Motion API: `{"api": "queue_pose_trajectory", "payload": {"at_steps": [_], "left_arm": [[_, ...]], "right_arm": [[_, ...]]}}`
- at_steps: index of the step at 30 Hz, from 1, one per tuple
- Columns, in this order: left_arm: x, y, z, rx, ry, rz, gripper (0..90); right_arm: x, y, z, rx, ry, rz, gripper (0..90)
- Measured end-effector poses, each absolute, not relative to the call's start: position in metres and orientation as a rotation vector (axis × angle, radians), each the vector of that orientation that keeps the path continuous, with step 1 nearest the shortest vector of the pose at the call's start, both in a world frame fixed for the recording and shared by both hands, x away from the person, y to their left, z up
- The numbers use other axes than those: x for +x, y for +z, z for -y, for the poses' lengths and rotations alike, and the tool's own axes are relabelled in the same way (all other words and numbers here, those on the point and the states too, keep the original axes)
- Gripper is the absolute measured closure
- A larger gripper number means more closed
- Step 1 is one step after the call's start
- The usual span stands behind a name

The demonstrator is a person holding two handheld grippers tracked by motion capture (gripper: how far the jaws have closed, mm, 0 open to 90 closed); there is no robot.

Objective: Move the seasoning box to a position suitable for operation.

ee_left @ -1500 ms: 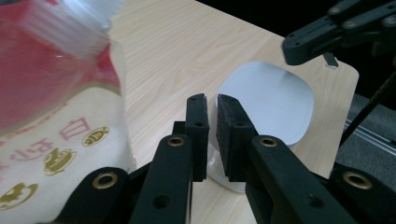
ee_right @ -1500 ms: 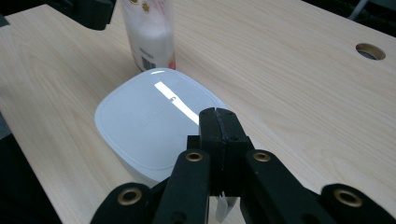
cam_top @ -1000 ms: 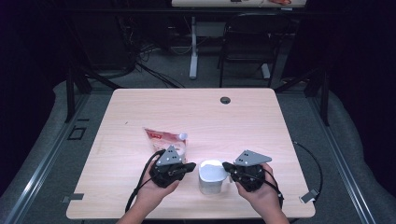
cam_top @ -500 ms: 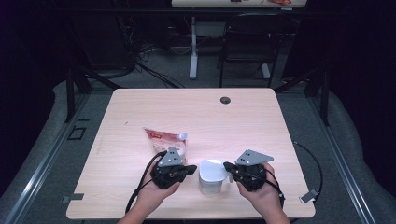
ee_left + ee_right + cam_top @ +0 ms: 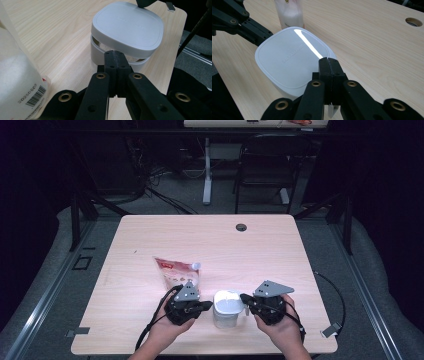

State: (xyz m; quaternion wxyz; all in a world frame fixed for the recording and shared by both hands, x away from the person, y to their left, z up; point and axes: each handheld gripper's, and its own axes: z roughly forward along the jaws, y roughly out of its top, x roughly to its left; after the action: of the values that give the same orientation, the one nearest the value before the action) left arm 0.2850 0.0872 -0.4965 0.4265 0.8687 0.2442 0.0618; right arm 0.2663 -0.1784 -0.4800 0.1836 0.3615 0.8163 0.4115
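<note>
The white container (image 5: 226, 308) is being flanked by the two claws near the front edge of the table (image 5: 150, 245), probably so that its lid (image 5: 127, 25) can be worked from both sides. The left gripper (image 5: 201, 305) is being kept fully closed with nothing between its jaws; its tip is being pressed at the gap under the lid, which is sitting tilted and partly raised above the body, and whether the tip is touching the rim cannot be told. The right gripper (image 5: 245, 298) is also being held closed and empty, its tip resting at the opposite lid edge. A white pouch (image 5: 176, 274) with a barcode is lying just beside and beyond the left claw. Beyond both claws much bare tabletop is being left free, while behind them the table edge is near.
</note>
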Motion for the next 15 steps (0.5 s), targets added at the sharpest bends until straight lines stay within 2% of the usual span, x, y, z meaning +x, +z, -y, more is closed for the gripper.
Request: {"api": "queue_pose_trajectory", "payload": {"at_steps": [15], "left_arm": [[0.2843,-0.4974,-0.0849,2.182,0.148,-0.595,90.0]], "right_arm": [[0.2653,-0.4805,0.1773,1.017,1.165,-2.295,90.0]]}}
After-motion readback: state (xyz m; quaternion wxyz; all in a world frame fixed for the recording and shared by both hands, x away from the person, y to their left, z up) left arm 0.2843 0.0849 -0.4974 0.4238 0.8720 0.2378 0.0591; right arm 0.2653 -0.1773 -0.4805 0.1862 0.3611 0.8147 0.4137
